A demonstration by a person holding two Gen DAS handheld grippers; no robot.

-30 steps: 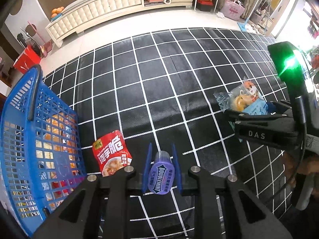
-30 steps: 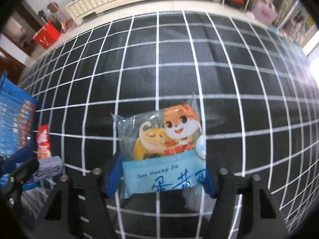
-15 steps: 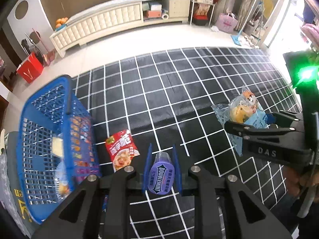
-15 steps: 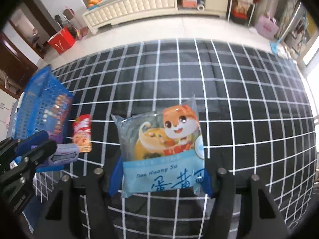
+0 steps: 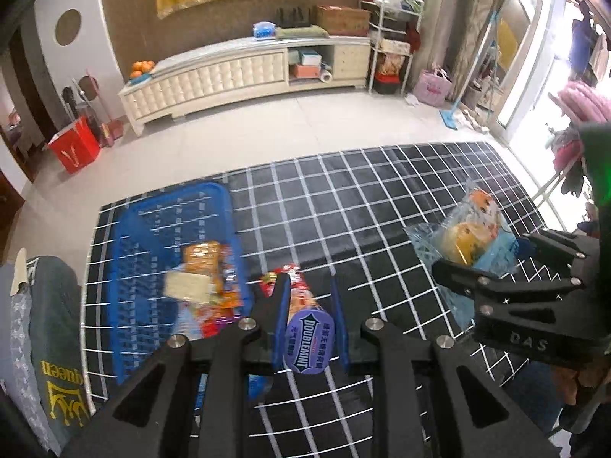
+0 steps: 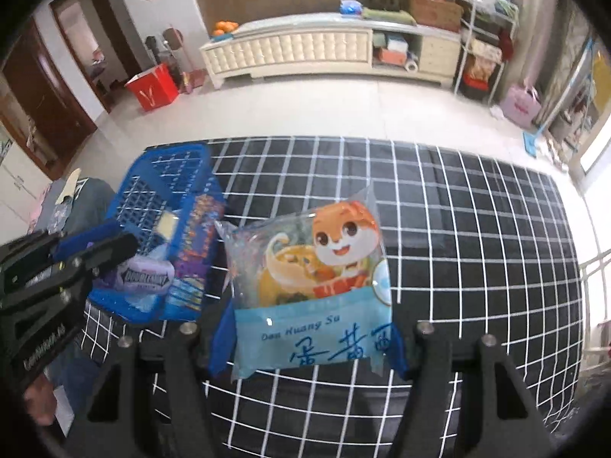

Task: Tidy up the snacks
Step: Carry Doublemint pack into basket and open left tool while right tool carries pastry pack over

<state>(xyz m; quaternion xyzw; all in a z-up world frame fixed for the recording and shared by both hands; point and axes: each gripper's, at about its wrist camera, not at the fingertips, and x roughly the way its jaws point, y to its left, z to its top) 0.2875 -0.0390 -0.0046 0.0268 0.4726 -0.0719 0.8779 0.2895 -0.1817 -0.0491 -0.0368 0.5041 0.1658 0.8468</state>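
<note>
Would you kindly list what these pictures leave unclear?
- Blue basket contents, left wrist view: blurred, brands unreadable.
- Red snack packet, left wrist view: mostly hidden behind the left gripper and Doublemint bottle.
- Pastry bag, right wrist view: bottom print cropped by the right gripper.

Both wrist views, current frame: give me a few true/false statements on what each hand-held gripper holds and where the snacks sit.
1. The left hand-held gripper is shut on a purple Doublemint gum bottle. True.
2. The right hand-held gripper is open and holds nothing. False: it grips a light-blue plastic pastry packet with an orange cartoon squirrel.
3. The blue plastic mesh basket has snacks inside. True.
4. The red snack packet lies inside the basket. False: it lies on the black grid-patterned mat, beside the basket.
</note>
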